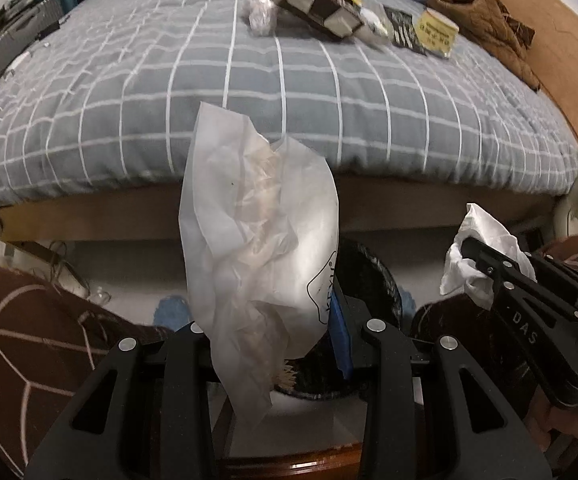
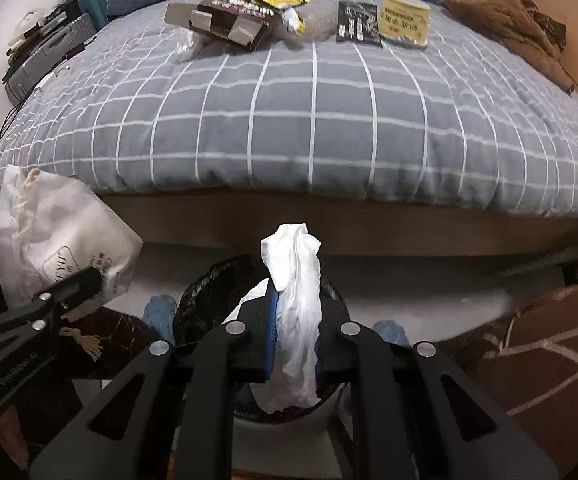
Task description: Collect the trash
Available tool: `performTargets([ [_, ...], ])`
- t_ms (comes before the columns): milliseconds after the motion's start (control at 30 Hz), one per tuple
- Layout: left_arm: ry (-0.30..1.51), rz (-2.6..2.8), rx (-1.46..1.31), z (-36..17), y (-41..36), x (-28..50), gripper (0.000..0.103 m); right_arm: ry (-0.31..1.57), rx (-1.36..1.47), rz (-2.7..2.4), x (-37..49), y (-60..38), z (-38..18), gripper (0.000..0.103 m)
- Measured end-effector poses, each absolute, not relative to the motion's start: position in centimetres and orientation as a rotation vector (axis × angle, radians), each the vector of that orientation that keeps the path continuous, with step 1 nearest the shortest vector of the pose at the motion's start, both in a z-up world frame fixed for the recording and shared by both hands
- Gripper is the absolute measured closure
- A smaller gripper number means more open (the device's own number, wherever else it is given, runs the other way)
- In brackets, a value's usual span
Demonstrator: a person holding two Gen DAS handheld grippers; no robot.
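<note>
Your left gripper (image 1: 273, 332) is clamped on a crumpled white plastic bag (image 1: 257, 256); your right gripper (image 2: 293, 328) is pinched tight on a white tissue (image 2: 297, 320) — both held above the black mesh bin (image 2: 205, 292), in front of the bed (image 2: 289, 120). More wrappers (image 2: 265, 4) lie on the checked quilt.

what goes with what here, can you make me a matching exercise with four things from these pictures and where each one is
Things:
1. white plastic bag
2. crumpled white tissue
3. yellow tin
4. black mesh bin

Places:
A. on the floor in front of the bed
B. in the right gripper
C. on the checked bedcover, at the far side
D. in the left gripper

Pairs: 1-D, 2-B, 3-C, 4-A
</note>
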State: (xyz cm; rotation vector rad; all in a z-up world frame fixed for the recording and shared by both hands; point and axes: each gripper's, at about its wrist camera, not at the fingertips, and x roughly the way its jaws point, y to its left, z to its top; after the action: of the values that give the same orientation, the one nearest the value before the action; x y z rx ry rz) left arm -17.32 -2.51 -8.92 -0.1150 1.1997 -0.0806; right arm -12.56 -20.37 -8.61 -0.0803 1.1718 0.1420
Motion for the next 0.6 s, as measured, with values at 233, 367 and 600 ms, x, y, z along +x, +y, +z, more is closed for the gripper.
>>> performTargets([
  [233, 1.234, -0.08, -0.125, -11.3, -2.2, -16.3, 0.068, 1.223, -0.092, 0.148, -12.5, -19.7, -10.2, 0.09],
  [367, 1.267, -0.081, -0.145, -13.0, -1.8, -15.2, 0.068, 1.273, -0.09, 0.187, -11.6, -18.7, -12.3, 0.09],
  [600, 1.318, -0.05, -0.144, -15.6, -1.0, -13.0, 0.068, 1.319, -0.107, 0.236, -10.0, -16.9, -15.0, 0.09],
])
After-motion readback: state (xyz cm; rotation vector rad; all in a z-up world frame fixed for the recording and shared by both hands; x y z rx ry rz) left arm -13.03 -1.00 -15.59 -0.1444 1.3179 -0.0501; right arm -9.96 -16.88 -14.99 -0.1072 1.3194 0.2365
